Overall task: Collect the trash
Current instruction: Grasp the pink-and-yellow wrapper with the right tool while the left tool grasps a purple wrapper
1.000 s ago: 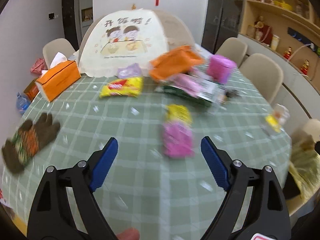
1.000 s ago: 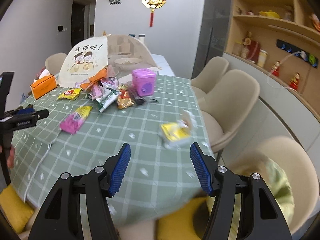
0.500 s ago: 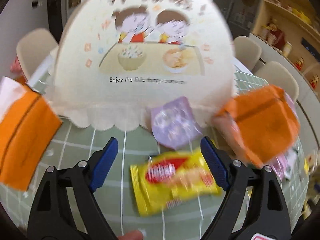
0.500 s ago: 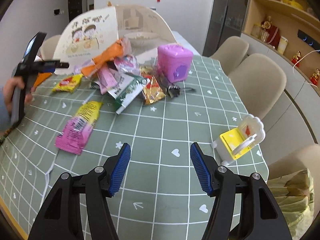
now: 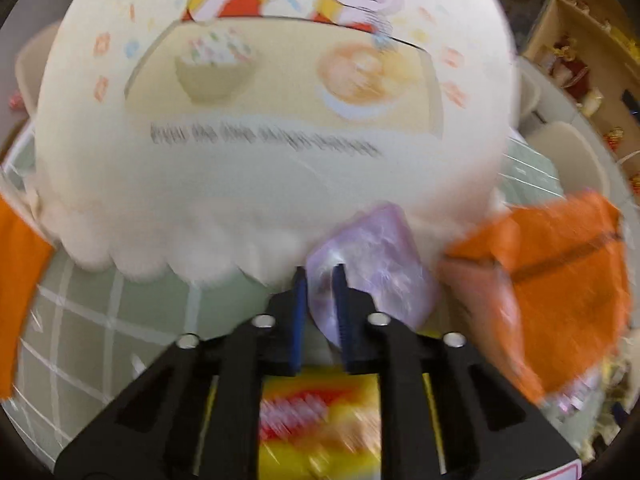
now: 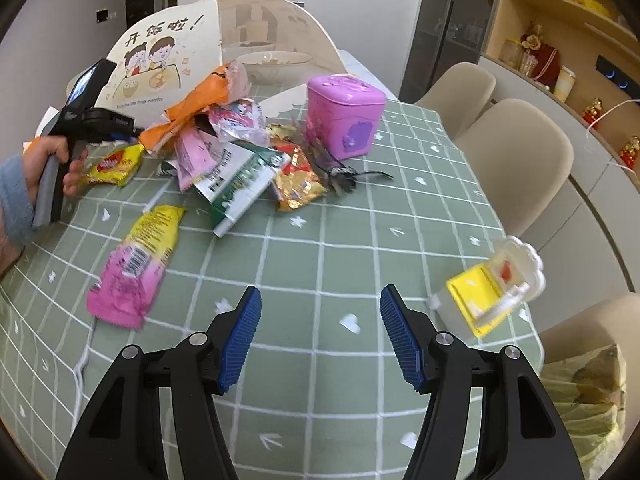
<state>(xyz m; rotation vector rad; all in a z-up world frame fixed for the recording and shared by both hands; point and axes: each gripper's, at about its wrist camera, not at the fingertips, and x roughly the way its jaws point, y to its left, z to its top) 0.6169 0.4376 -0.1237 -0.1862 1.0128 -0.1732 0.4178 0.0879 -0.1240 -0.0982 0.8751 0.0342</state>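
Left wrist view, blurred by motion. The left tongs (image 5: 319, 280) point forward and slightly down toward the base of a cream food-cover dome (image 5: 264, 120) printed with two cartoon children. Their blue pads are drawn nearly together on the lower edge of a pale purple wrapper (image 5: 372, 264) that lies against the dome's scalloped hem. A yellow-and-red snack packet (image 5: 316, 424) lies on the counter (image 5: 100, 320) beneath the tongs' black frame. An orange bag (image 5: 560, 280) sits just to the right of the purple wrapper.

Right wrist view. At far left, the person's left hand (image 6: 52, 168), in a blue sleeve, grips the handle of the left tongs' tool, held level and aimed right into the pile of litter. From left to right on the green checked counter: the yellow-and-red snack packet (image 6: 114, 166); a pink-and-yellow wrapper (image 6: 136, 268) lying apart from the pile; the heap of wrappers with a green-and-white carton (image 6: 240, 188) and a gold foil packet (image 6: 298, 184); a pink lidded box (image 6: 344, 116) behind it; a small yellow-and-white toy (image 6: 492, 292) near the right edge. The right tongs (image 6: 320, 328) hover over bare cloth, pads spread wide, holding nothing. Beige chairs (image 6: 516, 160) stand along the right side.
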